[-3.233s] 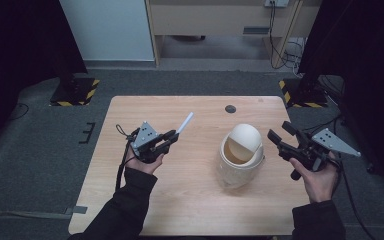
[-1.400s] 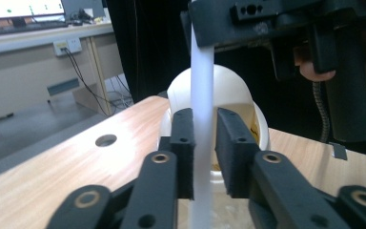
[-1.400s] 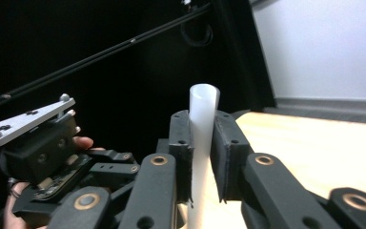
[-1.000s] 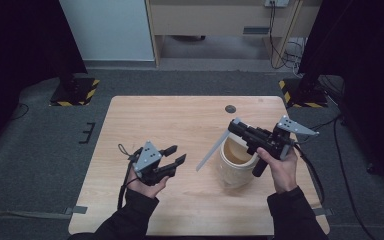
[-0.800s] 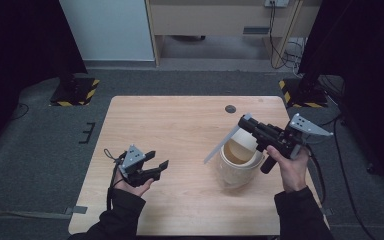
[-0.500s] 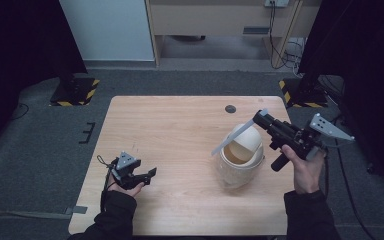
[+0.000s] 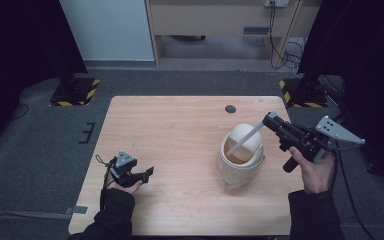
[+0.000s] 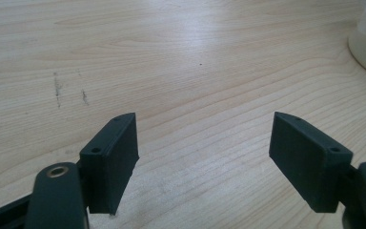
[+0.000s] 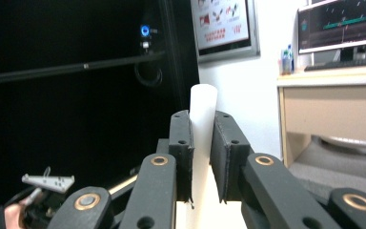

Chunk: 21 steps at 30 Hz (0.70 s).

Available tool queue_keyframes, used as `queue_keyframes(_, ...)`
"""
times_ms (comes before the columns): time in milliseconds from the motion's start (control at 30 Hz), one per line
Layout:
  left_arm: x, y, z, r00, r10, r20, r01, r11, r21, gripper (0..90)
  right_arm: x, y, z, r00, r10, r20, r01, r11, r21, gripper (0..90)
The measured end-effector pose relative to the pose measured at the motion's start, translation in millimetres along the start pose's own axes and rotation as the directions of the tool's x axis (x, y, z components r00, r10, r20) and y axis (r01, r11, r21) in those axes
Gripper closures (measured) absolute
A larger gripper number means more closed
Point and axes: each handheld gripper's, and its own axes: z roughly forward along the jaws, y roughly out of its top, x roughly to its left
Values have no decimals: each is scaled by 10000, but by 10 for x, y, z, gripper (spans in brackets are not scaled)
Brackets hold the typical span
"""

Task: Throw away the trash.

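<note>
A thin white plastic stick (image 7: 245, 139) slants down into the brownish liquid of a cream, round-bodied ceramic jar (image 7: 240, 157) that stands right of centre on the pale wooden desk (image 7: 180, 130). The right gripper (image 7: 270, 120) has its jaws clamped on the stick's upper end, seen between the black jaws in the right gripper view (image 9: 203, 138). The left gripper (image 7: 147, 172) sits low at the desk's near left edge, well apart from the jar, its jaws spread wide over bare wood (image 8: 202, 143).
</note>
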Motion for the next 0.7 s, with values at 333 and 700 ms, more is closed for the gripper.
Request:
queue_keyframes(333,24,9,-16,10000,-26,3,26,9999,-143,245,-15,-96,95,10000,60,47,-61,9996,289,670)
queue_keyframes(700,103,4,-16,10000,-5,-38,4,9998,-174,237,-480,-394,-83,9755,26,2201,-243,9951,962,416)
